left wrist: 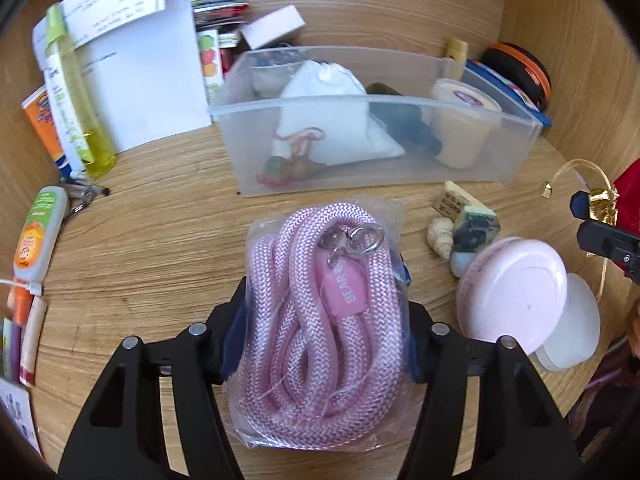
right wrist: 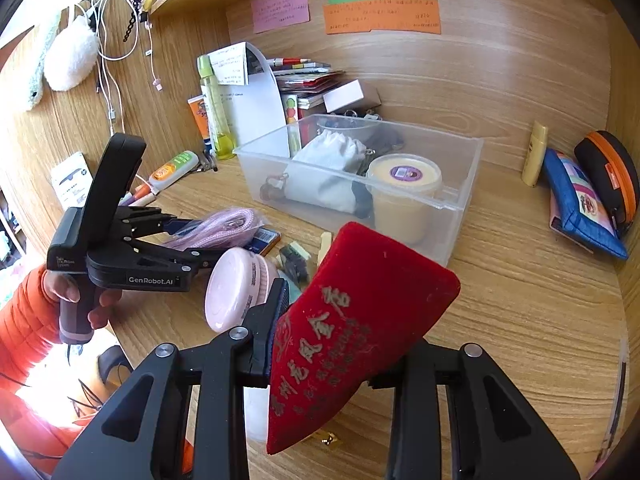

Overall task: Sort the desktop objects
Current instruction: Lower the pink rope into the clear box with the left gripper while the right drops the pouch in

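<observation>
Sorting partly done: white pouch (left wrist: 332, 100) and tub (left wrist: 464, 120) already in clear bin (left wrist: 520, 148) ahead, left hand-held gripper (left wrist: 320, 344) squeezing bagged pink rope (left wrist: 316, 312) on worktop (left wrist: 152, 248), right hand-held gripper (right wrist: 328, 344) pinching red pouch (right wrist: 360, 320), small bits left.

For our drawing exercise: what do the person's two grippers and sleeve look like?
The left gripper is matte black, with angular cut-out finger arms joined by silver round pins, dark blue pads and white "GenRobot.AI" lettering on its side. A tall black block rises from its body above a dark pistol handle. The right gripper has the same black arms and silver pins. The sleeve is bright orange and puffy.
</observation>
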A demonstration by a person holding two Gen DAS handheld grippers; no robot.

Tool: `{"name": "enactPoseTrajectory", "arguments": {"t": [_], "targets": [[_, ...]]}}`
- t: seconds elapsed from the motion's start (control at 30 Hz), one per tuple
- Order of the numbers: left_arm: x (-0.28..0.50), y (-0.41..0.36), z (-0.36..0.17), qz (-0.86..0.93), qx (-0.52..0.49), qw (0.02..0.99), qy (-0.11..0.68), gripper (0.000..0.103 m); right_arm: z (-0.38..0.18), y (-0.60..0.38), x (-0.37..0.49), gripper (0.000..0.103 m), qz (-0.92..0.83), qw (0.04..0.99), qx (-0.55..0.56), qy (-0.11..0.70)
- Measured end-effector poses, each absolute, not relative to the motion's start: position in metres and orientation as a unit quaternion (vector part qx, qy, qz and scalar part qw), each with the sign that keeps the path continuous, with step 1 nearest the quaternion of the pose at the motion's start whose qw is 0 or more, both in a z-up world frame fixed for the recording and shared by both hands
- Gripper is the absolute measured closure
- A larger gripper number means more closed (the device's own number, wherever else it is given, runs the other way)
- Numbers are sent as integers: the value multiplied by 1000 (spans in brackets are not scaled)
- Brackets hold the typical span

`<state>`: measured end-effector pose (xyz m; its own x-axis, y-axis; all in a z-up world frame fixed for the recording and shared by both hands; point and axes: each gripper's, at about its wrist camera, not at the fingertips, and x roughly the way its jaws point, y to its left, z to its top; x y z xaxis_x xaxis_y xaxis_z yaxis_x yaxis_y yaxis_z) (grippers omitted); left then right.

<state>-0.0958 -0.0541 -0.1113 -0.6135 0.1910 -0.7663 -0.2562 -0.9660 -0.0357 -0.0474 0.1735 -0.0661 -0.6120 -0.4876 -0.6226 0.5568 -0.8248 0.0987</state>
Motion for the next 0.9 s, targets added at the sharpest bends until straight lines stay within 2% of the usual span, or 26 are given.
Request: {"name": "enactPoseTrajectory", "arguments": {"t": [0.47,0.9], "targets": [[-78,-65,-67,928,-355,115,19,43,-37,179,-66,75,-907,283,307,45],[-93,-65,-28,939,-321,125,-6,43,-11,158,-104,75,-911,292,289,47]]}}
